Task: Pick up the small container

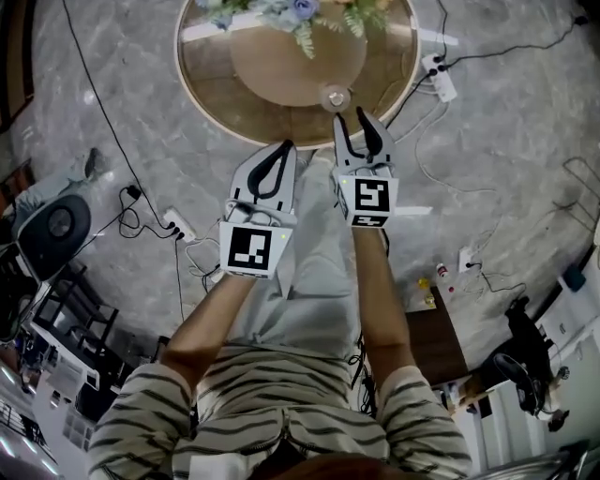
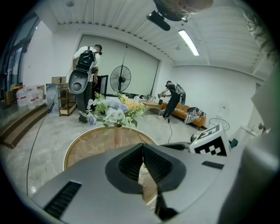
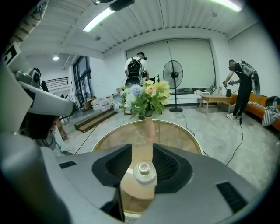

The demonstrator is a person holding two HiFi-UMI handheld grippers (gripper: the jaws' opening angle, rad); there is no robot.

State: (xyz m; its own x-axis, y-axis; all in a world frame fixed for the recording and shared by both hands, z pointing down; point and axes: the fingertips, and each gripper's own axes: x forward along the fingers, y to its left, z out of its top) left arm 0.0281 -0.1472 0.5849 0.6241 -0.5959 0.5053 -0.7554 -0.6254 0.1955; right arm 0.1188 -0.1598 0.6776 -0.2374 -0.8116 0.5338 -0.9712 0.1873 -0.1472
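Note:
The small container (image 1: pixel 335 97), a squat white pot with a round lid, stands on the round glass-topped table (image 1: pixel 211 103) close to its near edge. My right gripper (image 1: pixel 350 114) is open, its fingertips just short of the container and pointing at it. In the right gripper view the container (image 3: pixel 144 172) shows in the gap between the two dark jaws, and no pad presses on it. My left gripper (image 1: pixel 287 145) hangs shut and empty over the floor beside the table's near rim, left of the right one. Its jaws meet in a closed V (image 2: pixel 142 146).
A vase of flowers (image 1: pixel 300 14) stands at the table's far side. Power strips (image 1: pixel 441 80) and cables lie on the marble floor around the table. A floor fan (image 3: pixel 173 72), a low bench and several people are far behind. The person's legs are below the grippers.

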